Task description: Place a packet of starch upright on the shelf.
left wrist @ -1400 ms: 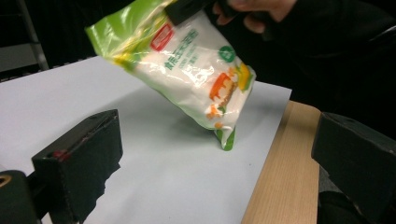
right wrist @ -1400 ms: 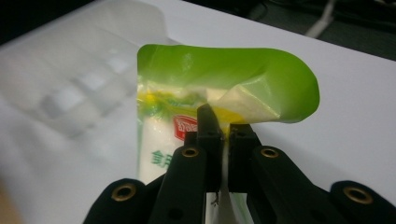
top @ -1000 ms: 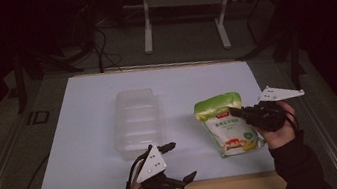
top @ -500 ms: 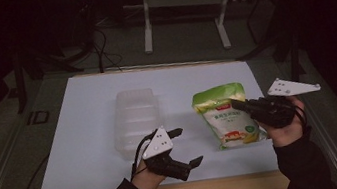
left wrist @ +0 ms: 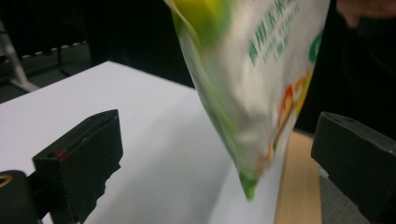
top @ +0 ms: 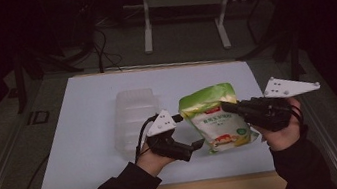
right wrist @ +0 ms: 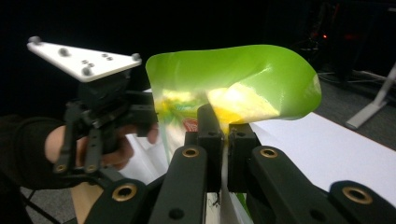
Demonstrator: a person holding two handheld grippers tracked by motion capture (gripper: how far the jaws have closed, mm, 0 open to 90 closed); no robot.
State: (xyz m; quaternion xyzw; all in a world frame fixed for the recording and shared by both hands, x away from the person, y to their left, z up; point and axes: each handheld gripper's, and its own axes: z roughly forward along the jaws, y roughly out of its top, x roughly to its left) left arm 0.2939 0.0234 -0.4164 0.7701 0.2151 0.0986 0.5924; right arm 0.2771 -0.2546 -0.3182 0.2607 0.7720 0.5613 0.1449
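Right tongs (top: 229, 107) pinch bag (top: 215, 118) edge, lifted off desk (top: 89, 152); left tongs (top: 188, 132) wide around it. Thin edge grip: bag could slip or swing.

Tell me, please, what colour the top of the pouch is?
Bright green, clearest in the right gripper view: pouch, pinched by the right tongs.

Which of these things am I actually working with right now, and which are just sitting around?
In play:
green and white pouch, clamped in the right gripper and lifted
left gripper, open around the pouch's lower edge

Lying about:
clear plastic container, untouched on the white mat
metal stand on the floor behind
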